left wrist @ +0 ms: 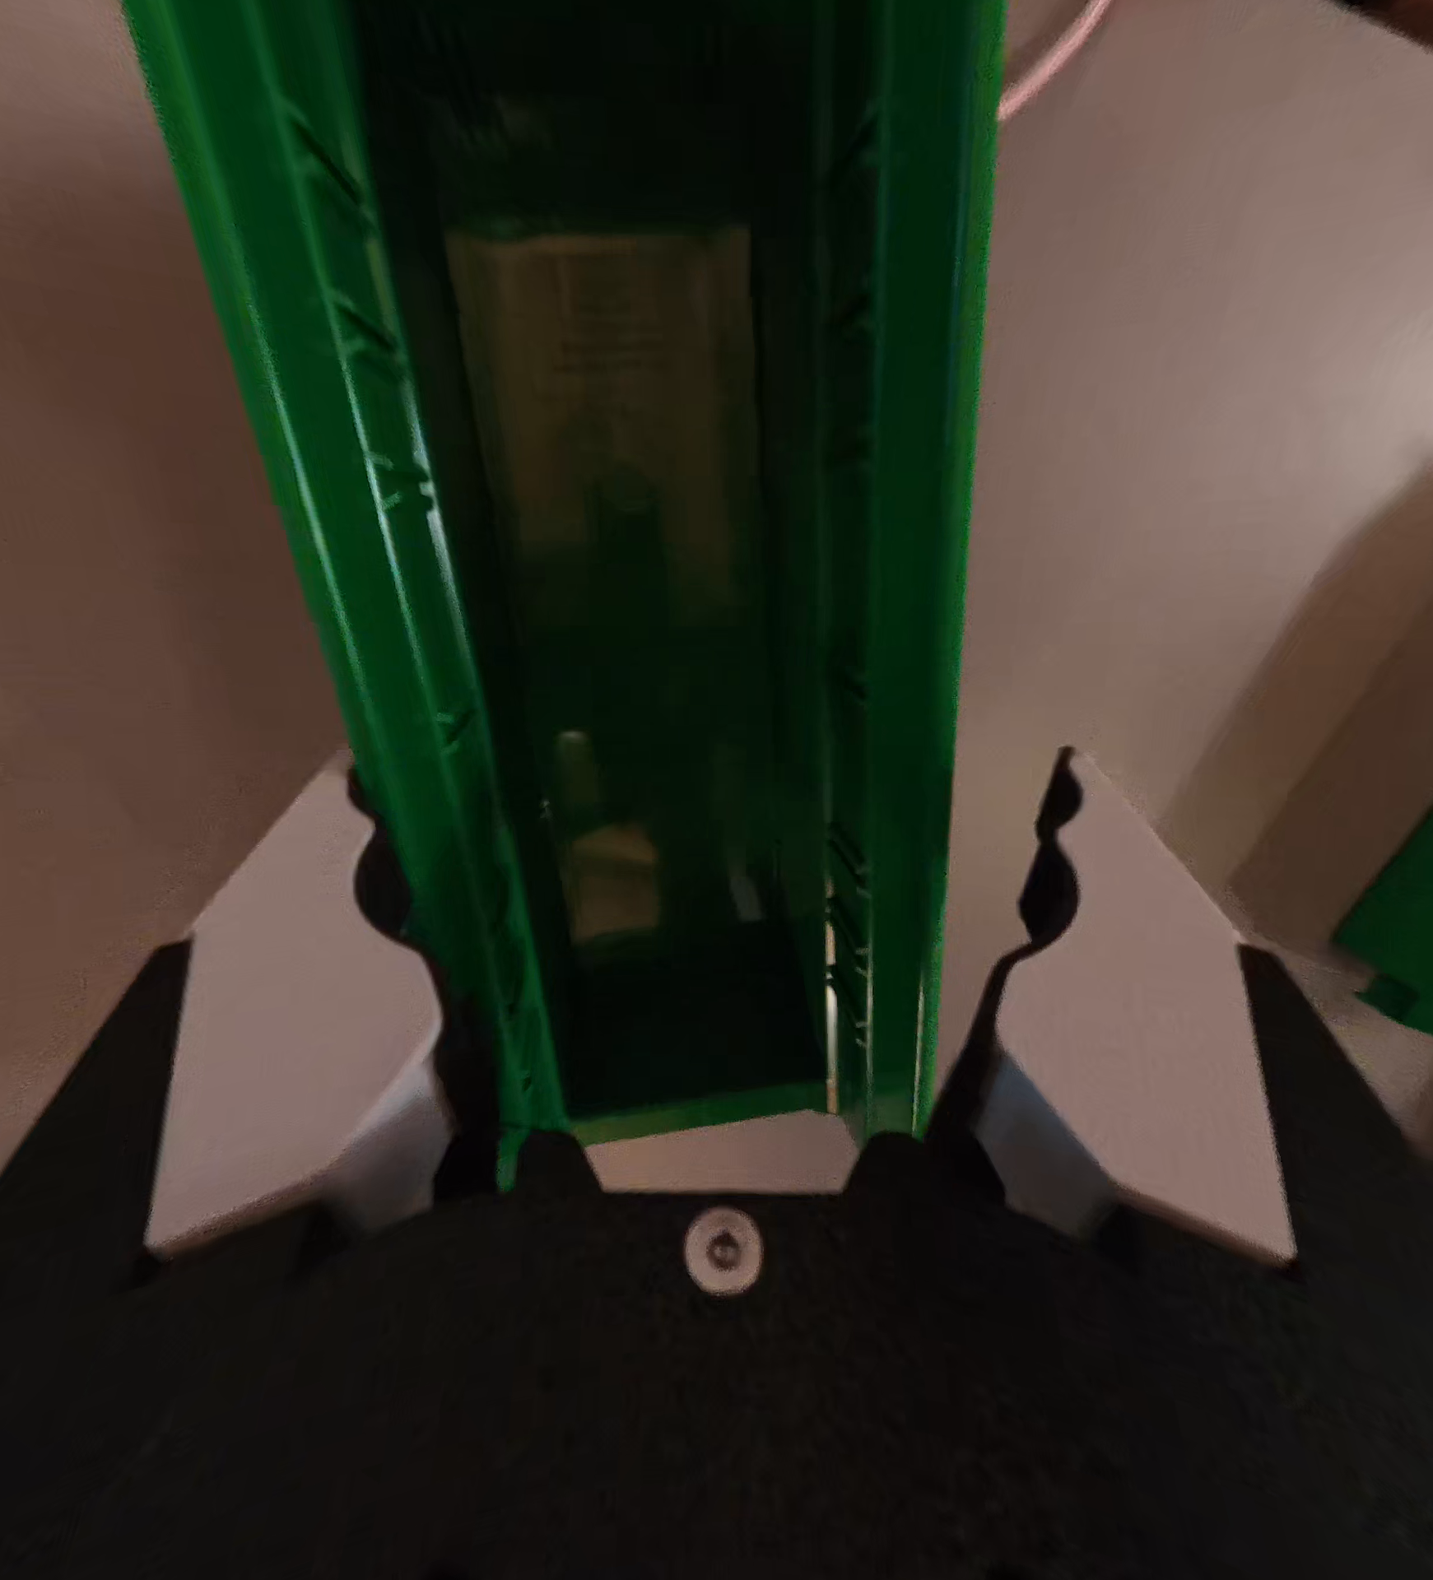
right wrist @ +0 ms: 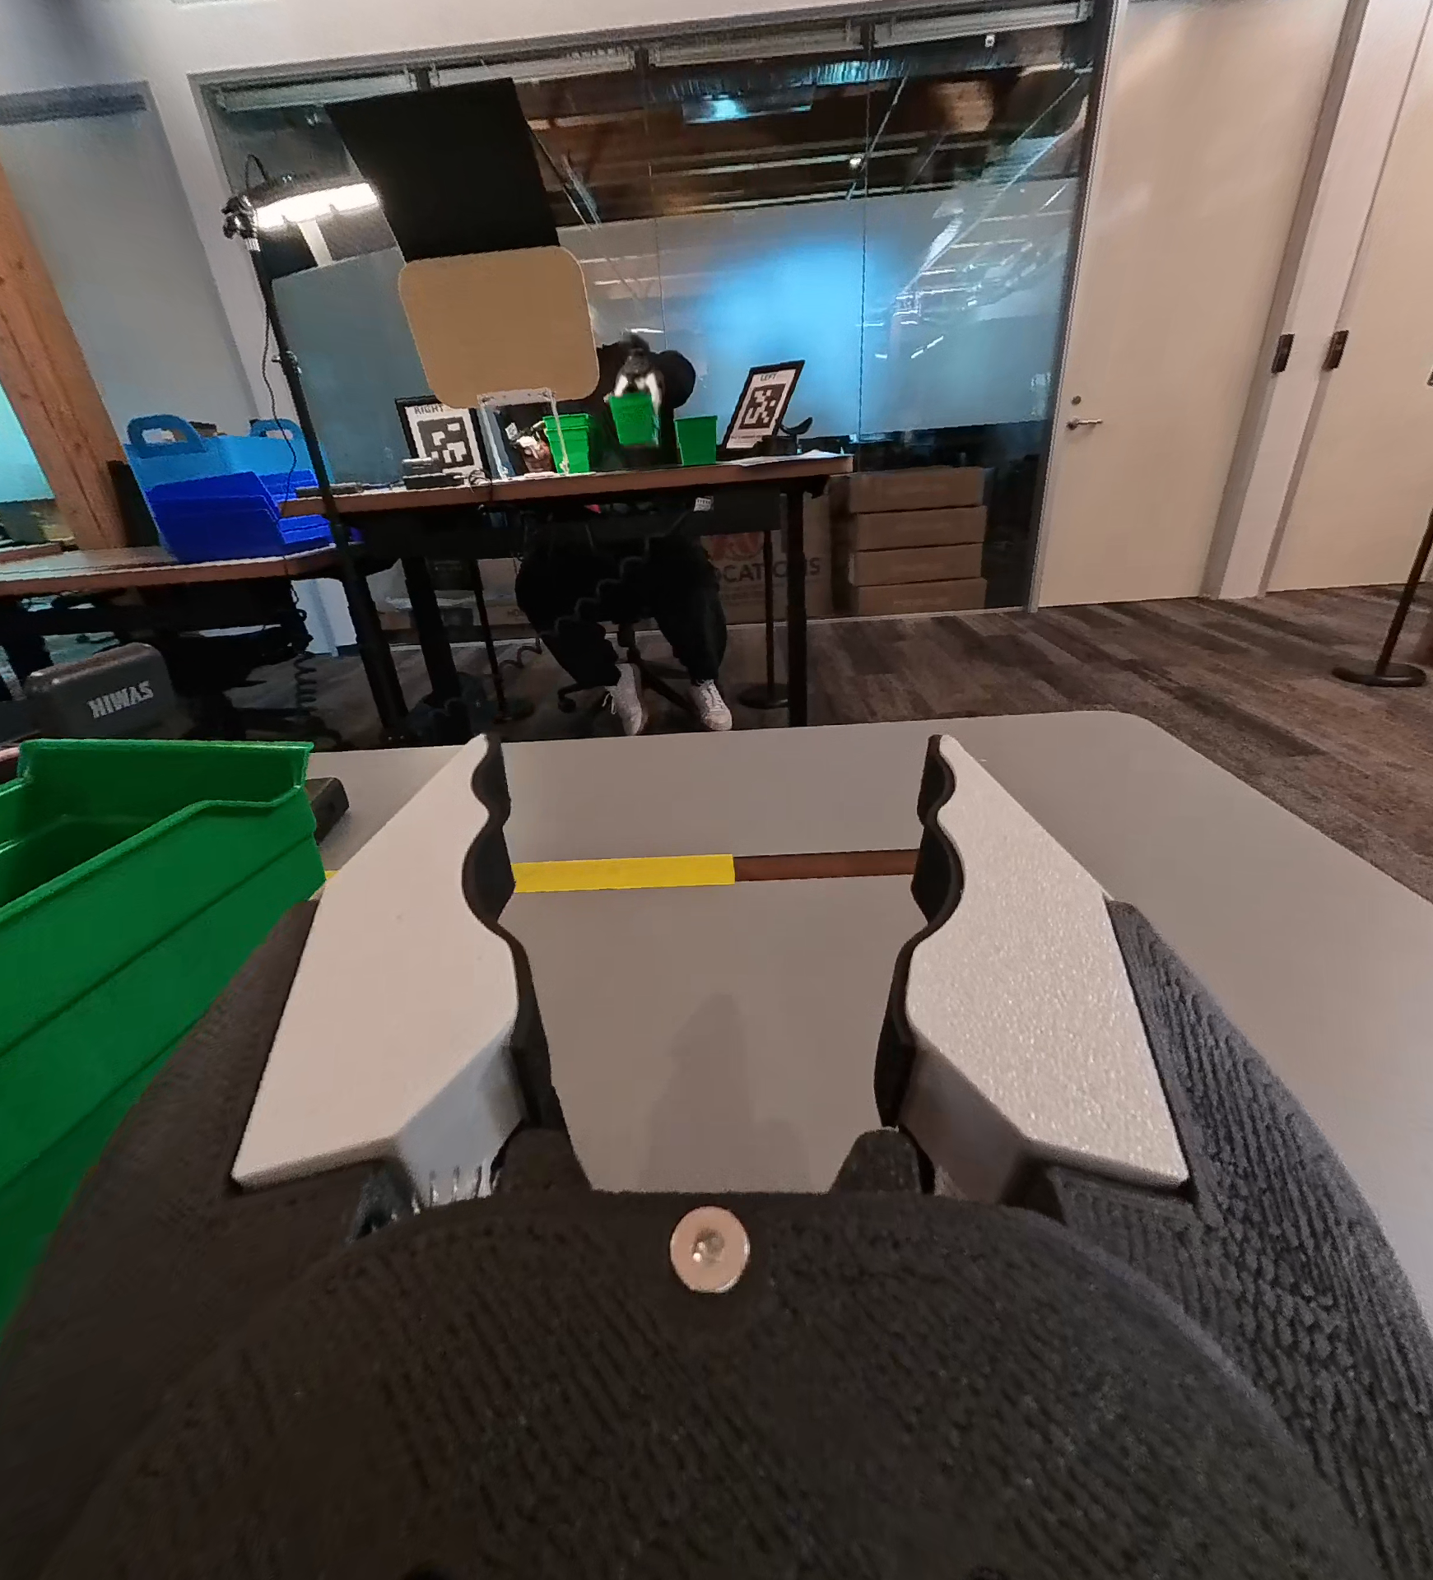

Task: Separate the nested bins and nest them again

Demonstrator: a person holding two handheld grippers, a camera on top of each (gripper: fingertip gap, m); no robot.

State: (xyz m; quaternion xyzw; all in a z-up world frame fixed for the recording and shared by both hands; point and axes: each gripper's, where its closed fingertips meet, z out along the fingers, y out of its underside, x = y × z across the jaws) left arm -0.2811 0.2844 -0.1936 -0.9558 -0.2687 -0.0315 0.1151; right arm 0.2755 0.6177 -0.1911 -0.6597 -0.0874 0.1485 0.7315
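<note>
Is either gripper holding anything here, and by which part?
The left gripper straddles a green bin at its near end; whether it is clamped cannot be told. The right gripper is open and empty.

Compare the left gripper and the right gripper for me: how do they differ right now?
The left gripper straddles a green bin, which sits between its fingers; the right gripper has nothing between its fingers, only grey table ahead. The left gripper's view is filled by the bin; the right gripper has nested green bins off to its left, untouched. Both have white fingers with black wavy pads, spread apart.
</note>
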